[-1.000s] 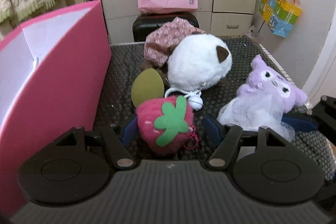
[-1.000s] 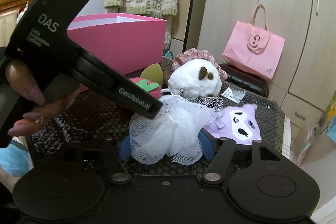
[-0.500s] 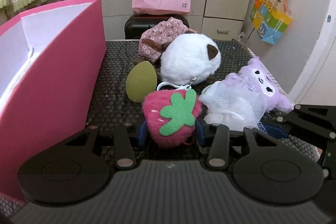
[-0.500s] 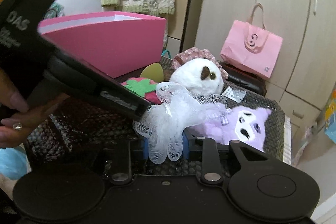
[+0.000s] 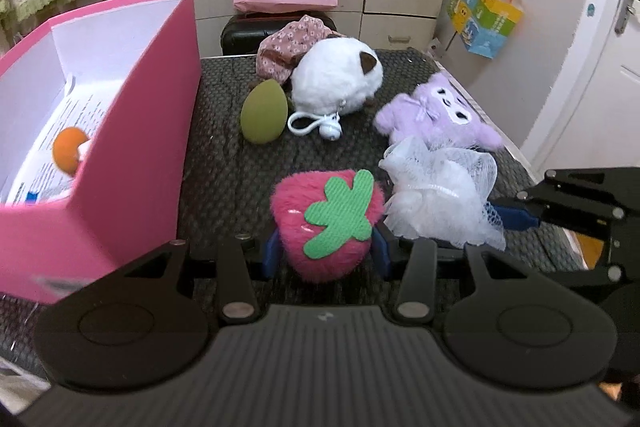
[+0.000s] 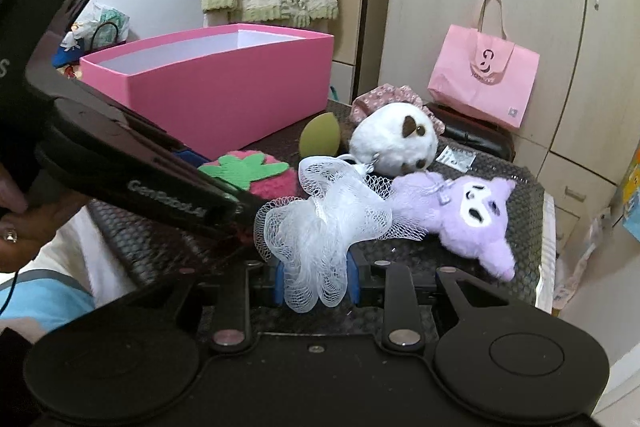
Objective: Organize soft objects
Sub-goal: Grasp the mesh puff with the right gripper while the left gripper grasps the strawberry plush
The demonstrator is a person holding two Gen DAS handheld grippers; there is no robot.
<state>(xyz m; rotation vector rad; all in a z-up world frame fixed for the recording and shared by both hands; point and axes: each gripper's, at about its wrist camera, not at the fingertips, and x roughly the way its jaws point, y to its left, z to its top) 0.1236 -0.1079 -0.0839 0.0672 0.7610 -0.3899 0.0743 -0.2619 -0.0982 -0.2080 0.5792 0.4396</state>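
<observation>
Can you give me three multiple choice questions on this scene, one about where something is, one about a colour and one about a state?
1. Where is the orange ball?
A. in the pink box
B. on the purple plush
C. in the pink bag

2. What colour is the strawberry plush leaf?
A. yellow
B. green
C. blue

3. What does the right gripper hold?
A. nothing
B. the white plush
C. the white mesh pouf

Answers: 1 A, it lies on the box floor. 2 B, green felt on pink fur. 3 C, jaws pinch the netting.
</observation>
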